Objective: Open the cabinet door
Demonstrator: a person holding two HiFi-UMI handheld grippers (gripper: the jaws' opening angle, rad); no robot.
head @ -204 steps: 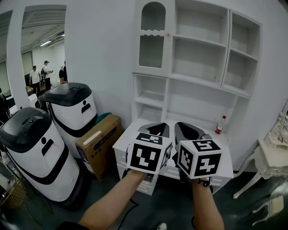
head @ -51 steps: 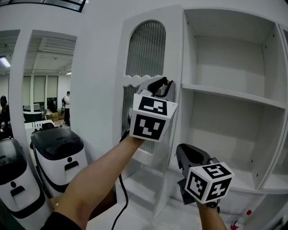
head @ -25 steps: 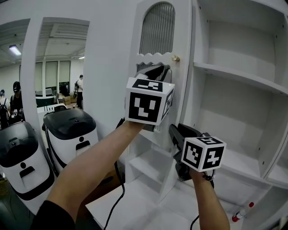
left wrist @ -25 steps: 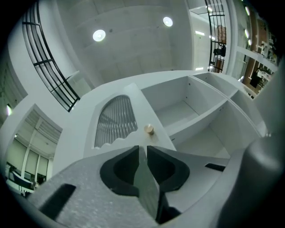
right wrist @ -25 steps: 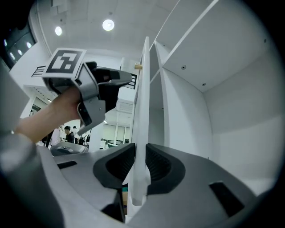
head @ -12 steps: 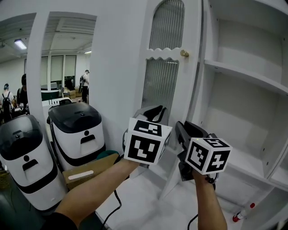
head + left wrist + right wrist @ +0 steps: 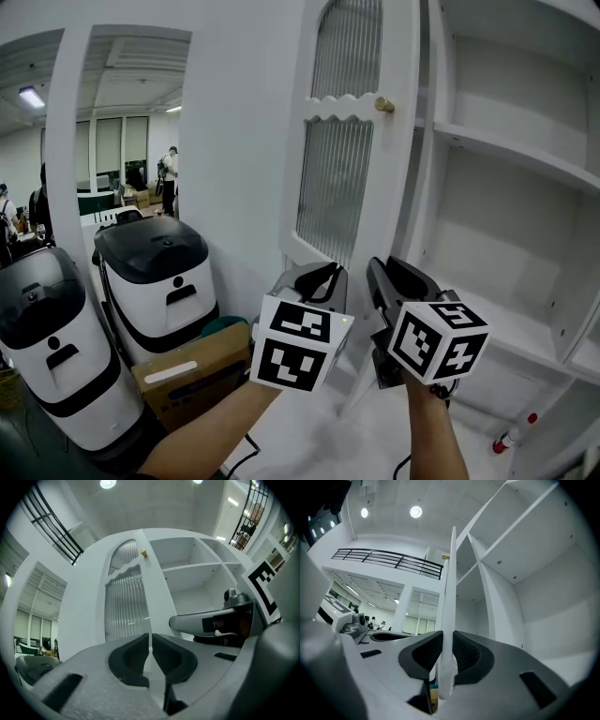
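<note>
Looking along the right gripper (image 7: 447,644), I see the door (image 7: 451,588) edge-on. Its free edge runs straight up and down between the jaws, with the knob (image 7: 446,556) high above them. Those jaws have just been closing, and both pads now look pressed to the two faces of that edge, so I take it as clamped on the door. The long axis of what I hold is vertical. The hinge side lies away to the left in the head view, so I judge the coming pull must sweep that edge out toward me and leftward in an arc, not straight back.

My left gripper (image 7: 323,272) hangs just beside the right one, low in front of the door's ribbed panel. Its jaws are closed together with nothing between them. The right hand is plainly the one on the job.

The door stands ajar, its knob side already off the cabinet (image 7: 506,150), with a dark gap showing beside the frame.

Two seconds ago my left gripper was up at the knob, and a second ago it was still high against the door's face. Since then it has dropped to the right gripper's level, and the gap at the frame has widened. At the outset the door was flush shut.
</note>
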